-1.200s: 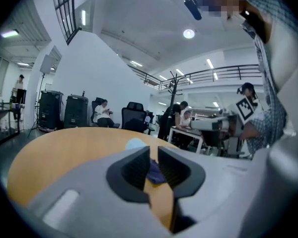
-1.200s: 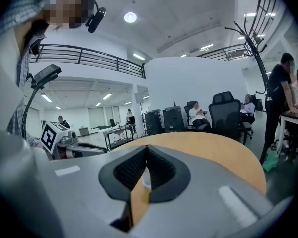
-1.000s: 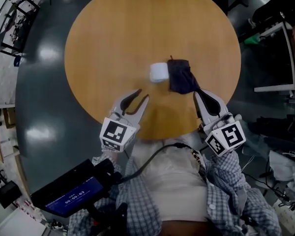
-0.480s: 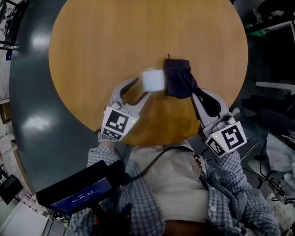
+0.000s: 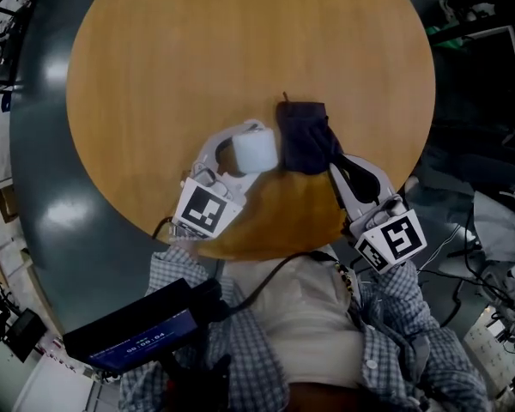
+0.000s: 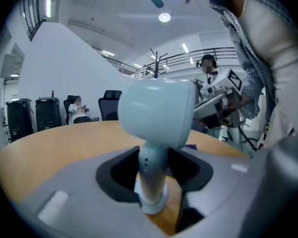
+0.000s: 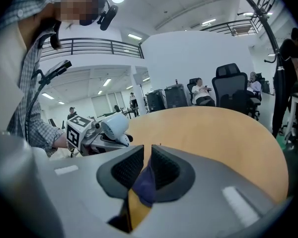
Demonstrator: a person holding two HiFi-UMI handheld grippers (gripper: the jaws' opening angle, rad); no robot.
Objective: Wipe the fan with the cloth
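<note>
A small pale fan [image 5: 254, 154] stands upright on the round wooden table [image 5: 197, 58]. A dark blue cloth [image 5: 305, 136] lies in a heap just right of it. My left gripper [image 5: 251, 144] reaches around the fan. In the left gripper view the fan's stem [image 6: 153, 175] stands between the pads of my left gripper [image 6: 154, 167]. The jaws have just been closing a little and are not clearly pressing on it. My right gripper [image 5: 333, 163] is shut on the cloth's near end, and a fold of cloth [image 7: 145, 182] shows between its pads [image 7: 161, 165].
The table's near edge runs just in front of the person's body. A dark device with a lit screen [image 5: 129, 329] hangs at the lower left, with a cable up to the chest. Office chairs [image 7: 233, 90] and seated people stand beyond the far edge.
My left gripper has moved forward to the fan with wider jaws, so the fan now sits between its fingers. My right gripper has sunk a little and stays at the cloth's near end.
</note>
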